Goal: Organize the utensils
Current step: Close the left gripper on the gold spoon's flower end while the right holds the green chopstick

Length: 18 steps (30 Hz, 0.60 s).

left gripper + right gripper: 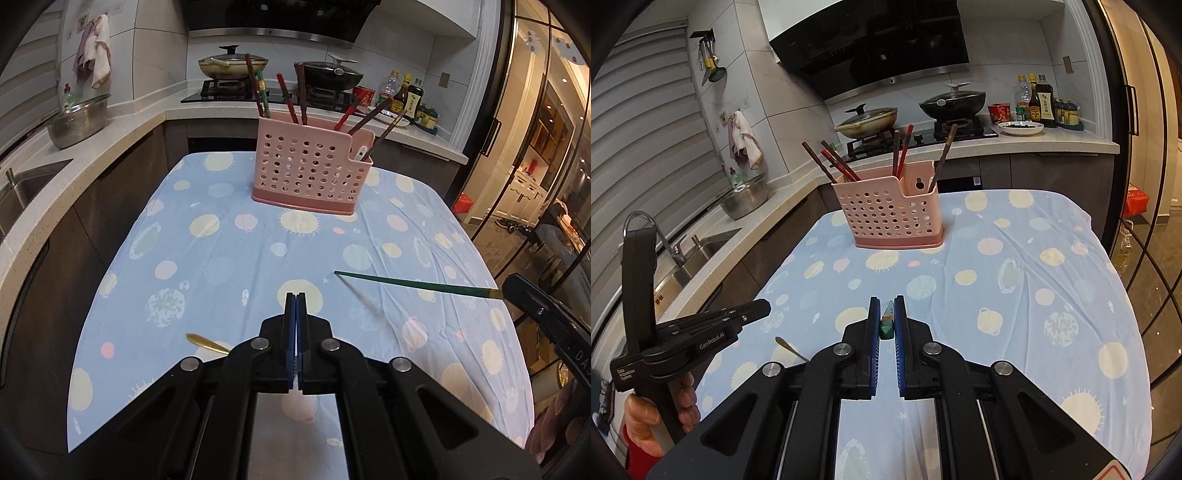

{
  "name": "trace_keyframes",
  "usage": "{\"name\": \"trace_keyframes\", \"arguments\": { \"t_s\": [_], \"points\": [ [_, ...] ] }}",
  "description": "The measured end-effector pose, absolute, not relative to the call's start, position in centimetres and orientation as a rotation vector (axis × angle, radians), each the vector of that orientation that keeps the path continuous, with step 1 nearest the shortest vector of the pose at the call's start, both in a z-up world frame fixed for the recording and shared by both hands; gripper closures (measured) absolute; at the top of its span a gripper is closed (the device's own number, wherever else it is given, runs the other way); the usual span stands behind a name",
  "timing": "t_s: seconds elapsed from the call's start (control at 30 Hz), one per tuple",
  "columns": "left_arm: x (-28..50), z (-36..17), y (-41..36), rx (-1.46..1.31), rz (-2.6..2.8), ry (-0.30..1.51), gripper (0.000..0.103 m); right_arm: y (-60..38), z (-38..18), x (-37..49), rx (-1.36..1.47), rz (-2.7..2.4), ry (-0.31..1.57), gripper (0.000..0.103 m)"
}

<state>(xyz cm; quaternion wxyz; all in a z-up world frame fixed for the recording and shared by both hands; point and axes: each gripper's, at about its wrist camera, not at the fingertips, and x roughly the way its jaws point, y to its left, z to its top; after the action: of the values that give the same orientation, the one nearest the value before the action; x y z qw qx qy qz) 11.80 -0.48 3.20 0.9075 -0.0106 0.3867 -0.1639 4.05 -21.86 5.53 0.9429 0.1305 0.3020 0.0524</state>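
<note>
A pink perforated utensil holder [310, 166] [890, 210] stands at the far middle of the table with several red and brown chopsticks upright in it. My left gripper [295, 295] [764, 306] hovers over the near part of the cloth, shut with nothing between its pads. A green chopstick [413, 284] [887, 321] is lifted off the table, and my right gripper [887, 300] [511, 288] is shut on its gold-banded end. A gold spoon [207, 343] [792, 349] lies on the cloth near my left gripper, partly hidden behind it.
The table carries a light blue cloth [221, 258] with pastel planets. A counter with a sink [701, 243] and steel colander [79, 122] runs along the left. Behind are a stove with two lidded pans [951, 101] and sauce bottles [1039, 101]. A glass door [535, 147] is at the right.
</note>
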Motion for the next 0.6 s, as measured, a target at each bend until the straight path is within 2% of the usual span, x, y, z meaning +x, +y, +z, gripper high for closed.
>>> {"name": "trace_keyframes", "arguments": {
  "t_s": [0.07,0.1,0.17,0.2,0.23,0.4,0.6],
  "points": [
    [12.1,2.1,0.2,-0.03,-0.321,0.828,0.101,-21.8,5.0,3.9,0.27,0.109,0.631,0.096],
    [12.3,1.4,0.5,-0.031,-0.307,0.844,0.097,-21.7,4.6,3.9,0.273,0.11,0.64,0.096],
    [12.8,-0.2,1.4,-0.029,-0.252,0.877,0.063,-21.6,3.8,3.9,0.28,0.11,0.662,0.096],
    [13.0,-1.0,1.8,-0.031,-0.225,0.889,0.056,-21.6,3.3,3.9,0.284,0.111,0.676,0.096],
    [13.2,-2.0,2.3,-0.035,-0.196,0.907,0.053,-21.6,2.8,3.9,0.288,0.112,0.687,0.096],
    [13.8,-5.0,3.6,-0.049,-0.157,0.986,0.053,-21.1,0.5,4.1,0.296,0.114,0.753,0.096],
    [13.0,-4.6,1.8,-0.037,-0.218,0.979,0.053,-21.0,-0.4,4.2,0.297,0.104,0.786,0.096]
  ]
}}
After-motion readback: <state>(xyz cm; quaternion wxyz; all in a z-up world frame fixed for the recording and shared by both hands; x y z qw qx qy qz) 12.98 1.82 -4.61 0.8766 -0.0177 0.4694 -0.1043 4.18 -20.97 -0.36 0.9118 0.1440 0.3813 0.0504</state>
